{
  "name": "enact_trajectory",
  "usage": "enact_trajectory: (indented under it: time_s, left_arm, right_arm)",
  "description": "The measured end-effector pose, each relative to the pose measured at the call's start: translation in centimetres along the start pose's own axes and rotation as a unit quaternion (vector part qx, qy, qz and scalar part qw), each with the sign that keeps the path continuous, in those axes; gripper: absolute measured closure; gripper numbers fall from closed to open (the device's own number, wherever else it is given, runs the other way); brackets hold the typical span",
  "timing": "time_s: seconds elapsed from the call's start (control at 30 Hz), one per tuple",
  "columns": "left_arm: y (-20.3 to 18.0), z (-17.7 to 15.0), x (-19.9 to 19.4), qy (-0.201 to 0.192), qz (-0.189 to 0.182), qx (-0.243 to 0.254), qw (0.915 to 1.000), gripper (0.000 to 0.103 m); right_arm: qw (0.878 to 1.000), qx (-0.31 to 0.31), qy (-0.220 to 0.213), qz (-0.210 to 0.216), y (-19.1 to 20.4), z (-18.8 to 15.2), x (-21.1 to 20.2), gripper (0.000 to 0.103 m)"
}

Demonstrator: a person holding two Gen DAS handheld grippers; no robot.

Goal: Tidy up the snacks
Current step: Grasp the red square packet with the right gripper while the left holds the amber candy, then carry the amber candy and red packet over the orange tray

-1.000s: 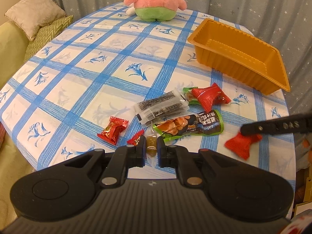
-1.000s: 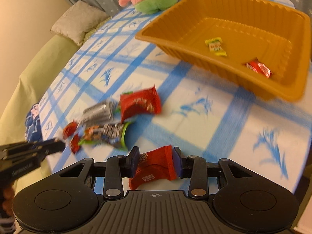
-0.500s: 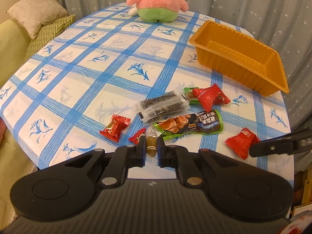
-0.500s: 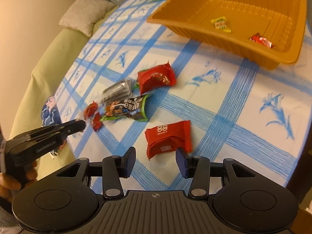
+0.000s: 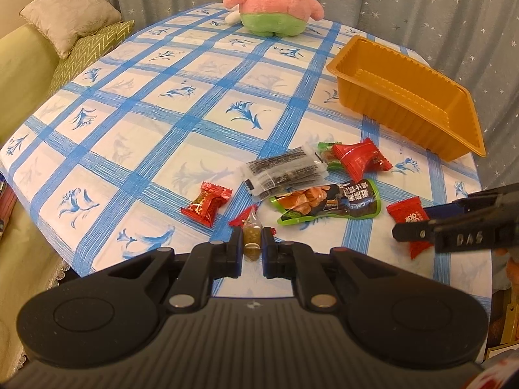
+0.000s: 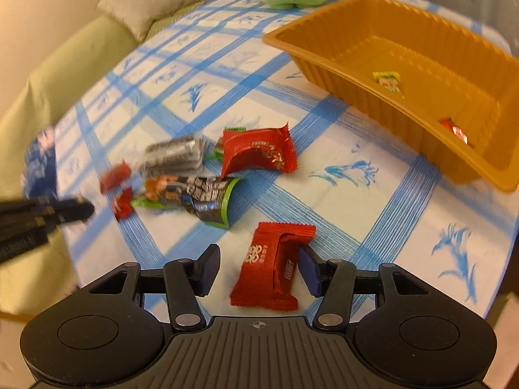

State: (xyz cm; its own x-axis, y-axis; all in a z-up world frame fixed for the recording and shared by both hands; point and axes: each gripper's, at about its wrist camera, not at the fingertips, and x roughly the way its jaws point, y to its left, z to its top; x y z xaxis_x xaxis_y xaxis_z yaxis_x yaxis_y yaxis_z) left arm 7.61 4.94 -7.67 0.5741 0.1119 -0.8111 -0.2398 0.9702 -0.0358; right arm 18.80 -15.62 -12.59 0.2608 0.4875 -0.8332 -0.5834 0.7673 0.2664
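My left gripper (image 5: 252, 232) is shut on a small clear-wrapped brown candy (image 5: 252, 243), held just above the table's near edge. My right gripper (image 6: 258, 253) has its jaws opening around a red snack packet (image 6: 269, 269) that lies on the checked cloth. Its right pad touches the packet and the left pad stands apart. In the left wrist view the right gripper (image 5: 413, 218) sits at the right over that packet (image 5: 405, 215). The orange tray (image 6: 356, 74) holds a yellow-green candy (image 6: 387, 81) and a red candy (image 6: 455, 129).
Loose snacks lie mid-table: a red packet (image 5: 360, 162), silver-black packets (image 5: 282, 171), a green-black pouch (image 5: 327, 204), a red candy (image 5: 207, 204). A pink plush toy (image 5: 275, 3) sits at the far edge. Cushions (image 5: 69, 26) and a sofa are on the left.
The right gripper's jaws have spread and let go of the red packet, which now rests on the cloth between them. The left gripper stays put with its candy.
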Motion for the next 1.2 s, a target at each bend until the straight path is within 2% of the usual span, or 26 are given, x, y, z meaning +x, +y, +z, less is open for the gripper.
enact_trajectory:
  time_s: [0.13,0.23,0.37,0.8,1.2]
  left_arm:
    - [0.0,0.2,0.1,0.001,-0.003,0.004,1.0,0.093]
    - [-0.3,0.5,0.2,0.0,-0.008,0.01,0.9999,0.093]
    - [-0.8,1.0,0.4,-0.002,-0.015,0.02,0.9997,0.093]
    - [-3.6,3.5,1.0,-0.017,-0.049,0.065,0.9965,0.093]
    - [-8.0,9.3,2.5,-0.054,-0.096,0.127,0.9858,0.093]
  right_arm:
    - [0.999,-0.028,-0.006,-0.018,0.6,-0.5,0.2,0.052]
    - [0.999,-0.036,-0.007,-0.029,0.6,-0.5,0.2,0.071]
    - [0.999,-0.023,-0.009,-0.023,0.2,-0.4,-0.3,0.076]
    - [0.998,0.051,-0.043,0.009,-1.9,0.7,-4.6,0.076]
    - [0.987,0.117,-0.105,0.008,-5.2,3.0,-9.3,0.076]
